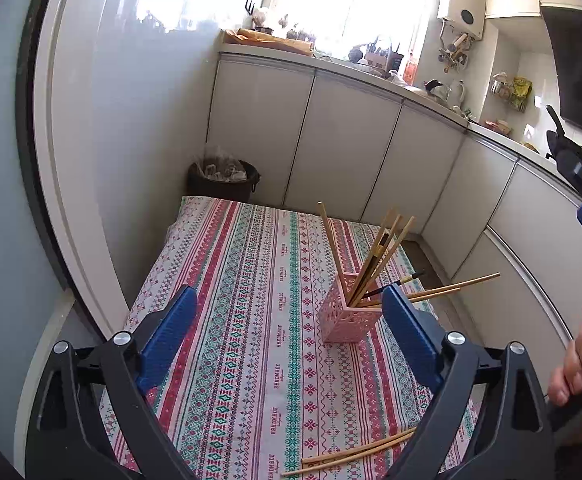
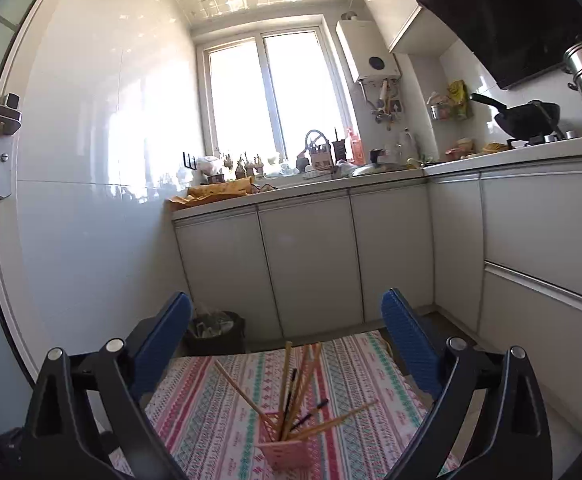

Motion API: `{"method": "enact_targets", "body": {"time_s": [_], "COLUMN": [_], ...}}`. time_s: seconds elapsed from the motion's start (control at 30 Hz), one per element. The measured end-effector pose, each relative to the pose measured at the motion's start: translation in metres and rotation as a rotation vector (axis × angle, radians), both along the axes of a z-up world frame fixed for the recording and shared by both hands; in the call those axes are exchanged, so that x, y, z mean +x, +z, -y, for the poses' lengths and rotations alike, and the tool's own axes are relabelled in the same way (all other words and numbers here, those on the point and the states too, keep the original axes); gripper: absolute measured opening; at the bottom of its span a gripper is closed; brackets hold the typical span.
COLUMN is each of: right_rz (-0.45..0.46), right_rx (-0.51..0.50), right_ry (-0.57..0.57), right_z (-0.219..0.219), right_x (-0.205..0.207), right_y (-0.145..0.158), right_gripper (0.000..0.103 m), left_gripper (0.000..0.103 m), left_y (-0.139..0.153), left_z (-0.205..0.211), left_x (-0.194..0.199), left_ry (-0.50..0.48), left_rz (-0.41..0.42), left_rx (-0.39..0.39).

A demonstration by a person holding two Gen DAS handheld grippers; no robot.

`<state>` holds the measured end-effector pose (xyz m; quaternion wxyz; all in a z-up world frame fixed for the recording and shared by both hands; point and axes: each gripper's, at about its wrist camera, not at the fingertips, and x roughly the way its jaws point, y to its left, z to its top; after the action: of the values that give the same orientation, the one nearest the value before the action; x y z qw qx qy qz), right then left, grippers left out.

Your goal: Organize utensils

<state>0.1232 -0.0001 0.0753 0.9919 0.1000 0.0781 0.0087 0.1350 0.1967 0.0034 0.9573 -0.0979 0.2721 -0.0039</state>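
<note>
Chopsticks (image 1: pixel 375 256) fill the pink holder (image 1: pixel 347 312); three lie loose (image 1: pixel 355 454) beside gaping, empty tongs (image 1: pixel 289 326).

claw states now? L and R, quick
Left claw: open, holding nothing; chopsticks lie loose on the tablecloth below it.
Right claw: open, empty, above the pink holder.

The loose chopsticks (image 1: pixel 355 456) run under the left gripper's (image 1: pixel 289 304) right finger and off the bottom edge, the pink holder's (image 2: pixel 281 454) base is cut by the frame, and the windowsill clutter (image 2: pixel 251 164) is too small to identify.
</note>
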Motion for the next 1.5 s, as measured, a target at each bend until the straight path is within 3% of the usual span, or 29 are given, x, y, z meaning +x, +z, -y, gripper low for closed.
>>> {"method": "enact_targets", "body": {"time_s": [0.27,0.6,0.77,0.9,1.0,1.07,1.23,1.3,1.5], "right_rz": [-0.214,-0.504,-0.657,-0.789,-0.853,-0.88,-0.925,-0.93,-0.951], "right_rx": [0.038,0.112,0.19,0.293,0.348,0.369,0.388,0.387,0.407], "right_ry": [-0.057,-0.168,-0.212,-0.234,-0.246,-0.247,-0.236,-0.233,-0.227], "right_z": [0.06,0.137,0.17,0.193,0.202,0.205,0.206,0.206,0.206], "right_x": [-0.043,-0.065,-0.071,-0.077,-0.079,-0.08,-0.079,-0.078,-0.074], "right_y": [-0.038,-0.123,-0.172,-0.21,-0.227,-0.235,-0.246,-0.247,-0.25], "right_gripper": [0.096,0.096,0.096,0.096,0.096,0.096,0.096,0.096,0.096], "left_gripper": [0.096,0.096,0.096,0.095,0.081,0.066,0.042,0.04,0.038], "left_y": [0.003,-0.044,-0.093,-0.152,-0.187,-0.201,-0.218,-0.223,-0.224], "left_z": [0.056,0.126,0.161,0.197,0.223,0.237,0.267,0.271,0.272], "left_x": [-0.006,0.015,0.04,0.067,0.079,0.084,0.091,0.091,0.088], "left_ry": [-0.059,-0.181,-0.259,-0.505,-0.671,-0.747,-0.863,-0.891,-0.965], "left_rz": [-0.037,-0.181,-0.307,-0.529,-0.659,-0.722,-0.76,-0.768,-0.763], "left_rx": [0.097,0.238,0.354,0.412,0.498,0.522,0.645,0.705,0.742]}}
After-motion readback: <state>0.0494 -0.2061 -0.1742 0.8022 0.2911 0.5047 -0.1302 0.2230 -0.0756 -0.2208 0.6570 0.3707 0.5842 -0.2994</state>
